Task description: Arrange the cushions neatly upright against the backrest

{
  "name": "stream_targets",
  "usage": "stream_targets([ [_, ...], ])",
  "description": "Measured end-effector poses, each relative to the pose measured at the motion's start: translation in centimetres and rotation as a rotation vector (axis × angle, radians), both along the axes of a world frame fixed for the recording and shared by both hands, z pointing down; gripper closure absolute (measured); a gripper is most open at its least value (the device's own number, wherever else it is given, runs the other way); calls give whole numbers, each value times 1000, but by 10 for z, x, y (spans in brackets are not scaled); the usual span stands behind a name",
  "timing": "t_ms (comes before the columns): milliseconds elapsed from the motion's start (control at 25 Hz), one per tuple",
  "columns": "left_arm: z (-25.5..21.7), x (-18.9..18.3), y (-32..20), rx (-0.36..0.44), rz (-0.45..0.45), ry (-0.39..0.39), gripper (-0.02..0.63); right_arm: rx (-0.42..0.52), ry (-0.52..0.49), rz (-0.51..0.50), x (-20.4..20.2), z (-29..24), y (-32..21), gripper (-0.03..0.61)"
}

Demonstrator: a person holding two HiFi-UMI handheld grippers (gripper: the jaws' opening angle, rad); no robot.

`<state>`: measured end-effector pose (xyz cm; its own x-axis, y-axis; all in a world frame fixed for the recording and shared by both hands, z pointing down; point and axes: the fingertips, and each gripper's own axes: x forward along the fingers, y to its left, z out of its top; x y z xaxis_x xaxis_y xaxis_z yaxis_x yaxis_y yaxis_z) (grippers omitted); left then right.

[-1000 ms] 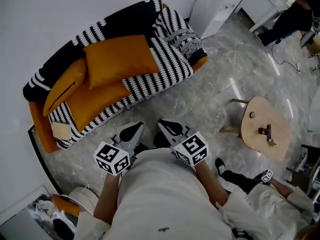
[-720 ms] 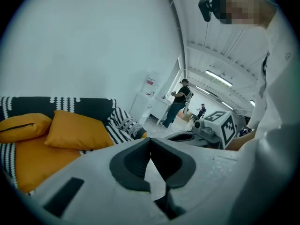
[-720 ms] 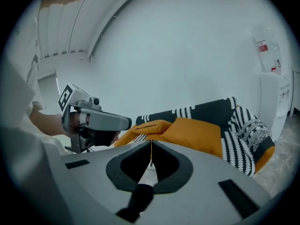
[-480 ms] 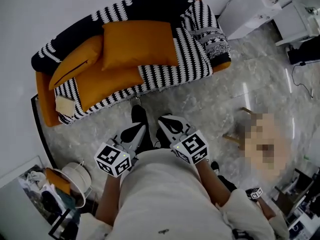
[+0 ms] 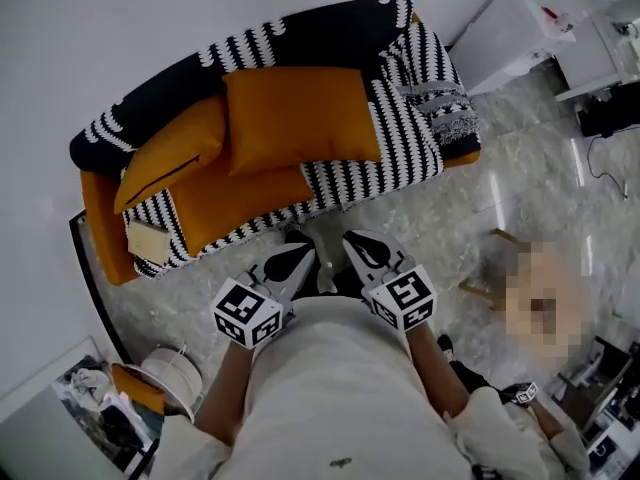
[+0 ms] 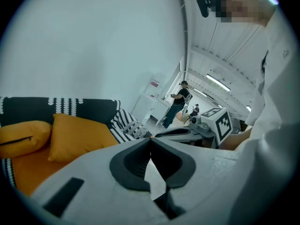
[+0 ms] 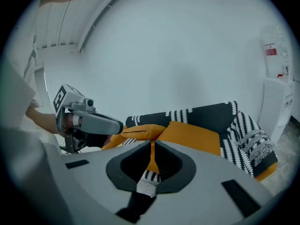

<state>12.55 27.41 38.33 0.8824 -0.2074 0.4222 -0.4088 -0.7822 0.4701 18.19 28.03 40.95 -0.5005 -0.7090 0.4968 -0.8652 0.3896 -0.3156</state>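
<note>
**A:** Where to look for the task's things?

**B:** On the sofa (image 5: pixel 100 233), set against the far wall. Shows a large orange cushion (image 5: pixel 300 118) leaning on the backrest (image 5: pixel 290 33), tilted rather than square. Shows a second orange cushion (image 5: pixel 165 153) slumped toward the sofa's left end, touching the first. Neither neatly upright yet.

**A:** And the tongs?

**B:** Shows the left tongs (image 5: pixel 300 256) and the right tongs (image 5: pixel 356 240) side by side, low before the body, over the floor (image 5: pixel 440 218) just short of the sofa's front edge. Both pressed together, gripping nothing. Probably carried closed only for the approach; would need opening wide before taking a cushion.

**A:** Room to work?

**B:** Plenty, by the look of it. Bare floor all along the front edge. Shows a white cabinet (image 5: pixel 515 28) near the right end, and a striped throw (image 5: pixel 430 98) draped there; worth steering clear of its fringe.
</note>
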Motion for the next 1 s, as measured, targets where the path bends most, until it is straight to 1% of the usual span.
stream_targets([
  [160,-4,-17,-50,19,39,8,603,-18,38,23,-15,7,-45,569],
  [280,-1,-34,-77,16,61,14,603,-33,73,6,-38,15,-70,569],
  [440,13,-53,-105,1,78,20,603,-41,92,-8,-65,27,-101,569],
  [560,24,-65,-114,-31,84,31,603,-75,106,-37,-80,40,-111,569],
  [800,43,-80,-123,-86,71,22,603,-146,135,-110,-96,74,-120,568],
  [960,52,-89,-130,-114,34,19,603,-154,150,-157,-109,90,-129,566],
  [1000,54,-92,-132,-119,22,19,603,-152,151,-167,-112,94,-133,552],
])
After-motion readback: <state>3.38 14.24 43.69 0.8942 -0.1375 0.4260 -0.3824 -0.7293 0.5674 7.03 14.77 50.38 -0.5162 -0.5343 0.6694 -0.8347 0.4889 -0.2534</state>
